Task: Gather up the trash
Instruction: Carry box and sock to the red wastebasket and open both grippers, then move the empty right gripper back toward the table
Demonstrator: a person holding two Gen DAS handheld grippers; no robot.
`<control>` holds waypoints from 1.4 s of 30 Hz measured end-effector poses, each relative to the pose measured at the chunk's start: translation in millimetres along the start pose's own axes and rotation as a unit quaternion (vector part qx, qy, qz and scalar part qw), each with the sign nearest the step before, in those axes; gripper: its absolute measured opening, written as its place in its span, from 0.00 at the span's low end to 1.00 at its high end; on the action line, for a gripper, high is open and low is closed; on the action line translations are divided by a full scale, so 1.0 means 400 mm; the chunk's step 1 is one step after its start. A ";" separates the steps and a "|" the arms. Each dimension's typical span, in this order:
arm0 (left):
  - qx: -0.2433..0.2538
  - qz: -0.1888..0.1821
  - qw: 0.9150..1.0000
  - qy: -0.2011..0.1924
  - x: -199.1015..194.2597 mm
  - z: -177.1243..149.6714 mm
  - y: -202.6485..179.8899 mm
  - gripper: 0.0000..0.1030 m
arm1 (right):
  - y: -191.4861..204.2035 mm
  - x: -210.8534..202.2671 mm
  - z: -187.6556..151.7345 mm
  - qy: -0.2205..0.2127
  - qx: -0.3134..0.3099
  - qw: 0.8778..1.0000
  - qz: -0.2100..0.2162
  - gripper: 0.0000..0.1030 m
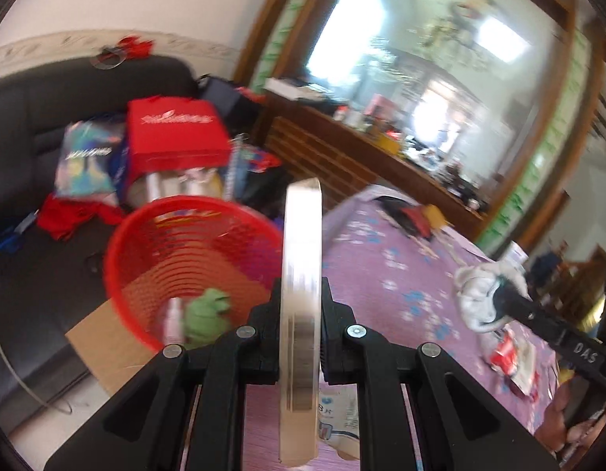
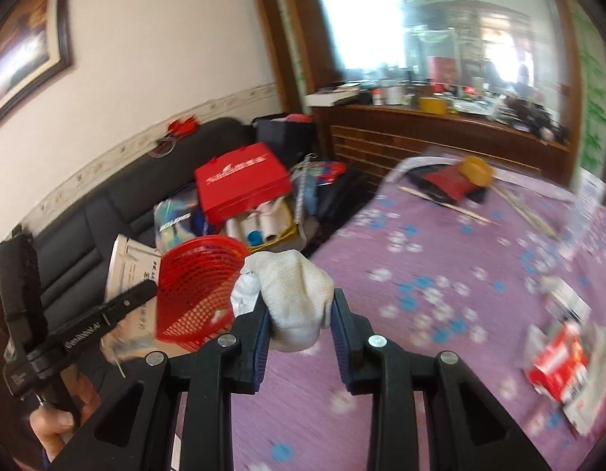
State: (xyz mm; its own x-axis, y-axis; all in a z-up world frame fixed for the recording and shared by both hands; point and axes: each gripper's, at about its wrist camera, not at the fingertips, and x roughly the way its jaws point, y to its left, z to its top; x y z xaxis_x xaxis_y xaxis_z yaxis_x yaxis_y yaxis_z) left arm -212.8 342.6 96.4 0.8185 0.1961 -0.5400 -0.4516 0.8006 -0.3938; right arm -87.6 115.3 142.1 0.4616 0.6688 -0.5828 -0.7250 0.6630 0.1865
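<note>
My left gripper (image 1: 301, 306) is shut on a flat white packet (image 1: 301, 274), held on edge near the rim of the red mesh basket (image 1: 185, 259). The basket holds a green crumpled wad (image 1: 208, 314) and a white item. My right gripper (image 2: 301, 314) is shut on a crumpled white glove (image 2: 295, 294), above the purple flowered tablecloth (image 2: 420, 274). The basket (image 2: 197, 282) lies to its left, beside the left gripper's body (image 2: 87, 325). The right gripper with the glove also shows in the left wrist view (image 1: 495, 298).
A red and white wrapper (image 2: 562, 361) lies on the cloth at the right. A yellow bowl (image 2: 477, 170), chopsticks and a red packet lie at the far end. A black sofa (image 2: 118, 196) with a red bag (image 2: 240, 180) and clutter stands behind the basket. Cardboard (image 1: 103, 349) lies under the basket.
</note>
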 end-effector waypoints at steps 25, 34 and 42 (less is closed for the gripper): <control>-0.064 0.008 0.997 -0.046 0.037 0.052 0.169 0.63 | 0.124 0.293 0.071 0.039 0.009 0.998 0.044 0.64; 0.017 -0.023 0.999 -0.030 0.005 -0.036 -0.010 0.70 | -0.022 0.119 -0.044 0.011 0.022 0.999 -0.024 0.74; 0.098 -0.069 0.992 0.032 0.063 -0.137 -0.226 0.71 | -0.222 -0.071 -0.154 -0.020 0.076 0.992 -0.095 0.75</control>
State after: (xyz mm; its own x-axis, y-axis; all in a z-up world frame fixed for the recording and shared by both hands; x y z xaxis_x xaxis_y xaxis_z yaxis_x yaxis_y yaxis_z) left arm -170.9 244.0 77.7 0.8406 0.0460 -0.5398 -0.2541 0.9135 -0.3178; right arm -67.7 16.6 93.0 0.6043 0.5380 -0.5877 -0.5386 0.8194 0.1963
